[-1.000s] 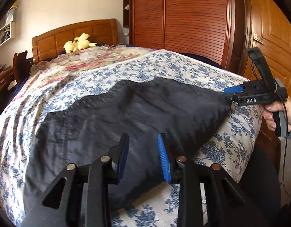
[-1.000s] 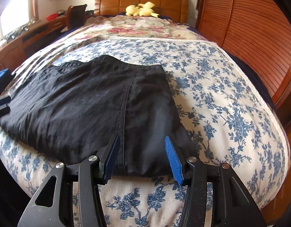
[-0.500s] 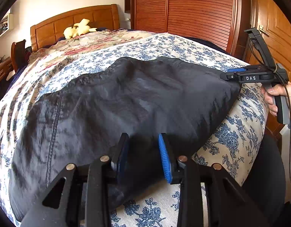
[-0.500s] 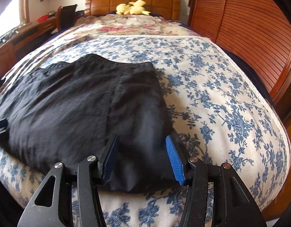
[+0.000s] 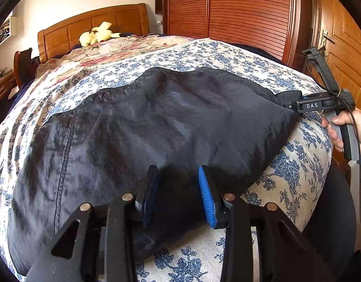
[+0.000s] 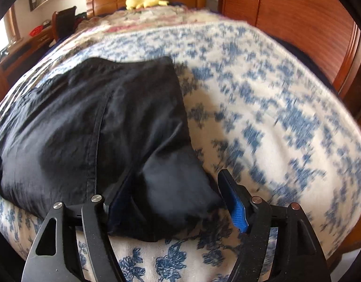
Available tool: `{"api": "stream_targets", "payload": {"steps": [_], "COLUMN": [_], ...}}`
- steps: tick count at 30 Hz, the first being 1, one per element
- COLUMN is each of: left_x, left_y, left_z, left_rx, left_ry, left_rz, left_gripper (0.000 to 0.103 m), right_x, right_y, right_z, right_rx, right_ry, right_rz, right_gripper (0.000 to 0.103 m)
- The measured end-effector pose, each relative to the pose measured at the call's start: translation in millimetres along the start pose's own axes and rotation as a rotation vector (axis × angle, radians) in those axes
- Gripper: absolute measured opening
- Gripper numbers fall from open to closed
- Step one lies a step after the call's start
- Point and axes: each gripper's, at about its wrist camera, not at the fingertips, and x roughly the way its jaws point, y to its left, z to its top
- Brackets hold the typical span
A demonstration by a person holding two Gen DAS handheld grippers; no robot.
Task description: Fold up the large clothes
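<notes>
Right gripper [image 6: 178, 199] was opening wide around the black garment's [image 6: 86, 122] corner; left gripper [image 5: 178, 192] stood narrowly apart over its hem; bed [image 6: 262, 108] quilt spread toward 2 o'clock.

left claw [image 5: 178, 195] angled down, jaws partly apart, cloth between them. right claw [image 6: 178, 199] angled down, jaws opening wide. a hand [image 5: 347, 129] grips the right claw's handle.

You get soft daylight from the window [image 6: 1, 30] at the far left of the right wrist view, where it blows out white. Your left wrist view is sharp; your right one smears the bedspread [image 6: 262, 108] with motion blur. Both views bulge, with black corners. Shadows stay faint.
</notes>
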Motion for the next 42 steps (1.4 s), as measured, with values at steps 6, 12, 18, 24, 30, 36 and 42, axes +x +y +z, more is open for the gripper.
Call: {"api": "stream_targets", "payload": {"steps": [6, 12, 18, 24, 30, 36, 42], "left_x": [2, 1, -5, -31, -65, -98, -120], "left_y": [1, 1, 8, 30, 63, 95, 125], "left_z": [0, 0, -1, -10, -24, -40, -58], "left_rx": [-0.003, -0.003, -0.014, -0.036, -0.1, -0.138, -0.189], "left_ry": [0.002, 0.001, -0.022, -0.07, -0.115, -0.15, -0.164], "left_rz": [-0.002, -0.003, -0.004, 0.035, 0.088, 0.146, 0.173], "left_gripper": [0.035, 0.036, 0.036, 0.036, 0.036, 0.036, 0.036], "right_x": [1, 0, -21, -69, -110, -121, -105], "right_y": [-3, -3, -1, 27, 96, 190, 281], "right_z": [-7, -7, 4, 38, 75, 99, 82], "right_rx": [0.048, 0.1, 0.105, 0.043, -0.056, -0.154, -0.256], "right_ry": [0.023, 0.041, -0.018, -0.126, -0.23, -0.248, -0.186], "right_rz": [0.076, 0.201, 0.236, 0.305, 0.383, 0.509, 0.623], "right_gripper": [0.073, 0.036, 0.008, 0.005, 0.004, 0.004, 0.004]}}
